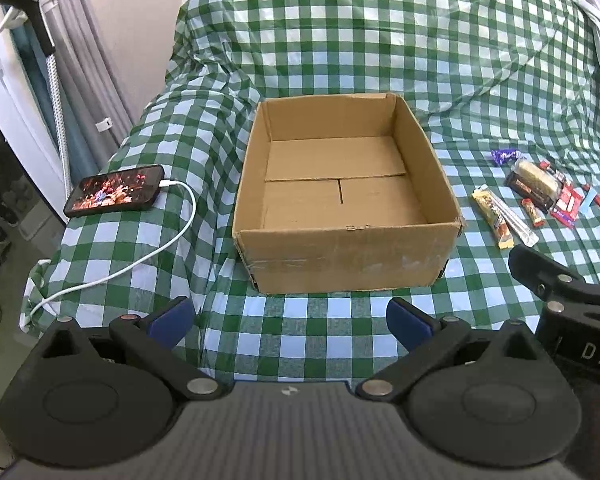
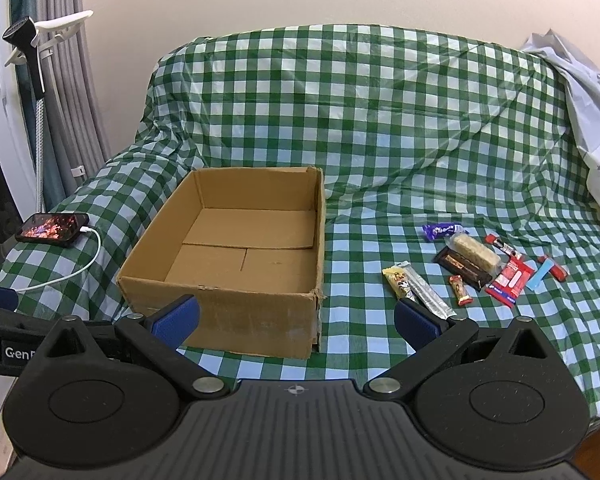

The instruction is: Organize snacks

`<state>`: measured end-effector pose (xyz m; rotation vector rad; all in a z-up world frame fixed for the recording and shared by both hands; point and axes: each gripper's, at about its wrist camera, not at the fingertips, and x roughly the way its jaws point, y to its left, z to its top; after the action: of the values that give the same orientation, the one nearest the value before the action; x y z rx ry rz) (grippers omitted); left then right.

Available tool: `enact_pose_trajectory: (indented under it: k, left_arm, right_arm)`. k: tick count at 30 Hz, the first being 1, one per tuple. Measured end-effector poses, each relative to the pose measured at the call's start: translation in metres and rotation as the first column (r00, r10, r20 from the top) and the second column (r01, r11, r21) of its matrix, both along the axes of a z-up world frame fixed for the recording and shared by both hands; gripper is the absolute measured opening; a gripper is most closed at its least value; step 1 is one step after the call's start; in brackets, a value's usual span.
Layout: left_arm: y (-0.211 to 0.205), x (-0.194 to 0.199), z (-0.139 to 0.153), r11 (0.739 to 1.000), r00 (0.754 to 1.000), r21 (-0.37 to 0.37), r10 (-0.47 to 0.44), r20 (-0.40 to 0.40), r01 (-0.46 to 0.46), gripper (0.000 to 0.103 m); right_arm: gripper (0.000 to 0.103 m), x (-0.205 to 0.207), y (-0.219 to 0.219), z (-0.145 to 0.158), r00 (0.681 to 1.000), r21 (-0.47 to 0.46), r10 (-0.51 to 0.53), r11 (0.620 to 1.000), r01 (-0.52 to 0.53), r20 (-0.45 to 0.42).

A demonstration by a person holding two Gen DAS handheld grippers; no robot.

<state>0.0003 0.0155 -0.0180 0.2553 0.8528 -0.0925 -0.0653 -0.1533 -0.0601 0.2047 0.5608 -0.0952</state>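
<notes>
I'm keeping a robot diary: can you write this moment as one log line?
stage: start | cardboard box: empty | snacks: on cloth right of box | left gripper: open | right gripper: open

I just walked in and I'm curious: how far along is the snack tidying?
It has barely begun. Done: nothing yet, the cardboard box is empty. In hand: nothing, the left gripper and the right gripper are both open and hold nothing. Left: the whole pile of snacks lies on the checked cloth to the right of the box, likely all to go in.
</notes>
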Motion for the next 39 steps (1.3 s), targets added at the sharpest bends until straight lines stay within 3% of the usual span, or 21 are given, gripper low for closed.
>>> enact_pose_trajectory:
  k: [10, 20, 28, 39]
  left_arm:
    - [-0.04, 0.0, -0.009, 0.996, 0.998, 0.064, -0.054, -0.026, 0.056, 0.103]
    - [-0.096, 0.013, -0.032, 0.987, 0.987, 0.09, -0.119, -0.111, 0.13, 0.103]
    - [-0.155, 0.03, -0.057, 0.972, 0.965, 0.115, -0.181, -0.19, 0.205, 0.103]
    - [-0.229, 0.065, -0.102, 0.952, 0.927, 0.135, -0.224, -0.3, 0.274, 0.103]
  right_arm:
    - [0.103, -0.005, -0.036, -0.017, 0.999, 0.065, -0.053, 0.996, 0.053, -0.009]
    - [0.103, -0.012, -0.096, -0.044, 0.986, 0.109, -0.165, 0.98, 0.168, -0.038]
    - [0.103, -0.013, -0.159, -0.073, 0.948, 0.124, -0.305, 0.941, 0.315, -0.096]
    - [0.103, 0.003, -0.233, -0.118, 0.895, 0.165, -0.404, 0.886, 0.434, -0.188]
